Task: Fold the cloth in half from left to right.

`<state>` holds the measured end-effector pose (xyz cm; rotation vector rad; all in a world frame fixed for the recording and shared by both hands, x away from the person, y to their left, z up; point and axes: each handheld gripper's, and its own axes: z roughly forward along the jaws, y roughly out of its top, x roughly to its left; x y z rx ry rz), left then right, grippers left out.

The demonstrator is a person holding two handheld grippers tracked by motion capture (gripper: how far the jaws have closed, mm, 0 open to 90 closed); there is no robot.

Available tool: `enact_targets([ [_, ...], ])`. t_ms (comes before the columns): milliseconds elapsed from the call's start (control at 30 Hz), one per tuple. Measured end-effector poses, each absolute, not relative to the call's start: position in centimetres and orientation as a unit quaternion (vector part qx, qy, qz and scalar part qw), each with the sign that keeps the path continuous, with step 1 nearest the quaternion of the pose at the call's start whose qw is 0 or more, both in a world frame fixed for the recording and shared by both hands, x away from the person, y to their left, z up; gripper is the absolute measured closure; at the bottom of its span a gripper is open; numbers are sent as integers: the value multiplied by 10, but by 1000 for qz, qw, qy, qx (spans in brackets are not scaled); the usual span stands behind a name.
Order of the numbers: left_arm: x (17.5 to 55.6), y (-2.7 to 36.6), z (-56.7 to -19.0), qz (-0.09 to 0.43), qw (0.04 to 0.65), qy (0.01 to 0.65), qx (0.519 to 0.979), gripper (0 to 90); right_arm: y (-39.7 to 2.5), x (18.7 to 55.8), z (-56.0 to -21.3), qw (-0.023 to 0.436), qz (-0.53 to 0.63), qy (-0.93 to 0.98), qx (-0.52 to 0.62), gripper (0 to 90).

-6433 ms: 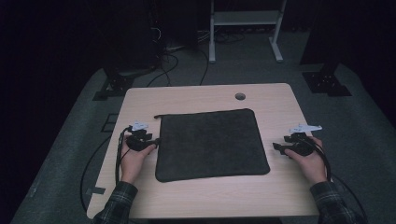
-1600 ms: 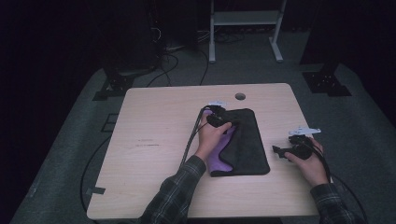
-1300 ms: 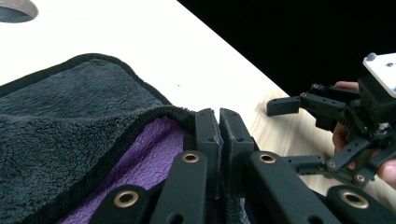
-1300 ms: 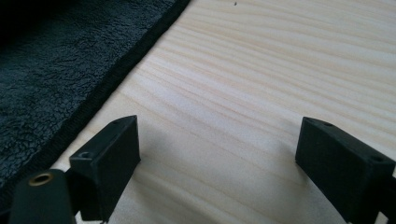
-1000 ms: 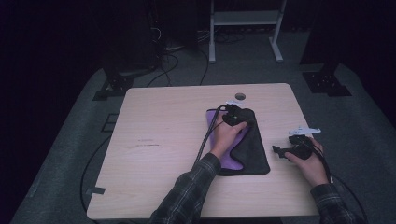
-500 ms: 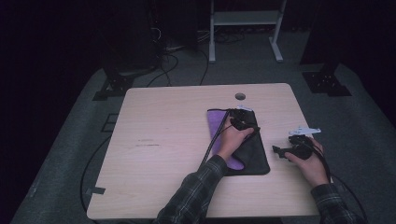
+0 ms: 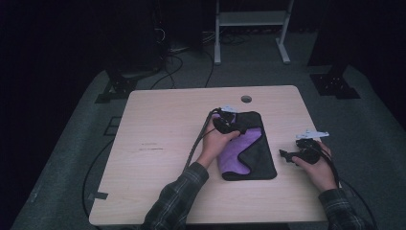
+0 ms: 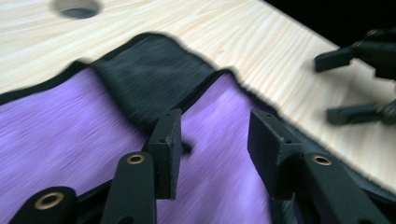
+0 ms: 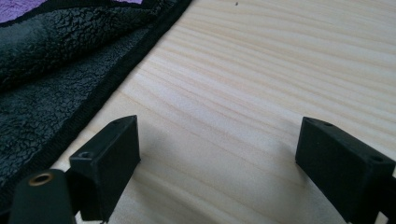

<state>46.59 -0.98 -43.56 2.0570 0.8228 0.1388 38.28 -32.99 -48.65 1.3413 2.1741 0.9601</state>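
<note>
A cloth, black on one side and purple on the other, lies folded over itself right of the table's middle, with its black face showing along the right. My left gripper hovers over the cloth's far end, open. In the left gripper view its jaws stand apart above the purple face, beside a turned-back black corner. My right gripper rests on bare wood to the right of the cloth, open, with the cloth's black hem just to its left.
The light wooden table has a round cable hole near its far edge, beyond the cloth. Cables trail from both grippers. A white stand and dark equipment sit on the floor behind the table.
The left gripper carried the cloth's left edge rightwards over the rest, turning up the purple side. Its jaws now stand apart and it has drawn back slightly left. The right gripper stayed put.
</note>
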Motion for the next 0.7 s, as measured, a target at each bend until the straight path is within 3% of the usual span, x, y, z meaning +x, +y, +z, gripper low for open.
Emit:
enact_targets([
  [700,418,106,-452,114,397,353,839,423,-330,383,-486,205,344,779,483,129],
])
